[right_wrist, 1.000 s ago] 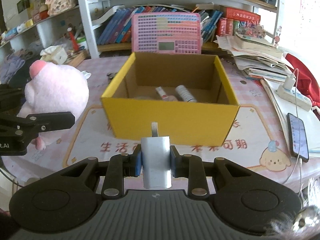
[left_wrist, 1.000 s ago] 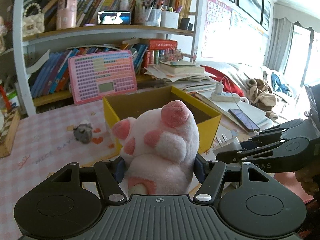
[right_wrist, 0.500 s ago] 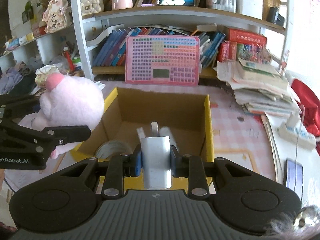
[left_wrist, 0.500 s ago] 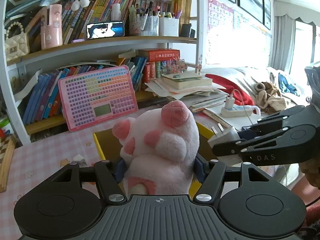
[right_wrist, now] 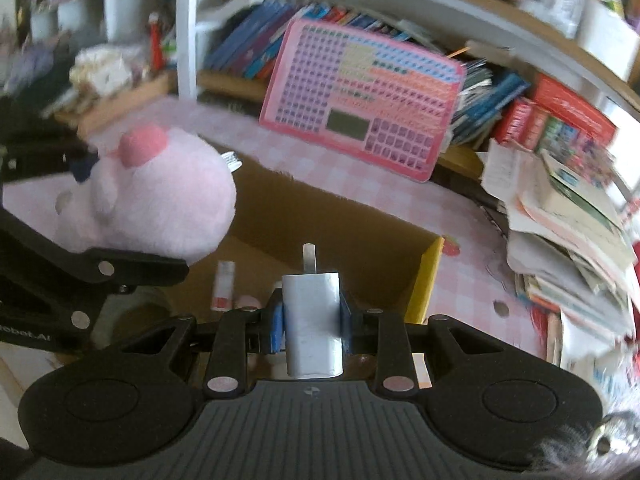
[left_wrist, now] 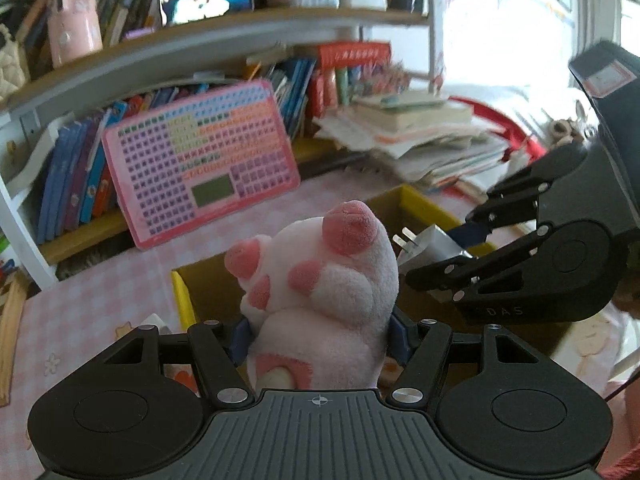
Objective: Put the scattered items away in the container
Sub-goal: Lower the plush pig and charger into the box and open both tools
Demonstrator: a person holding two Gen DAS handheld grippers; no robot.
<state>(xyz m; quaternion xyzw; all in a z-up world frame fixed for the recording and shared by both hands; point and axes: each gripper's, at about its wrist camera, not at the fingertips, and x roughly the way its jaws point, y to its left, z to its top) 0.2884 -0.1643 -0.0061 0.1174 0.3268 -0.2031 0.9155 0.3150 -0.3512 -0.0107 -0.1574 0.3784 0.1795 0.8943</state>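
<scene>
Left gripper (left_wrist: pixel 320 334): I have its fingers closed on the pink plush paw (left_wrist: pixel 320 276), which I hold above the near-left corner of the box (left_wrist: pixel 424 206).
Right gripper (right_wrist: pixel 311 318): I have it clamped on the white charger (right_wrist: pixel 313 312), prongs pointing forward, over the open box.
Box: yellow outside, brown cardboard inside; it sits on the pink checked tablecloth (right_wrist: pixel 460 280) in front of the pink keypad toy (right_wrist: pixel 360 96).
Already inside: I see a small tube (right_wrist: pixel 223 286) on the floor of the box; other shapes beside it are too blurred to name.
Progress: I judge both items hang over the opening, neither released.
Left to do: lower and let go of each; whether more items lie scattered, I cannot tell.
</scene>
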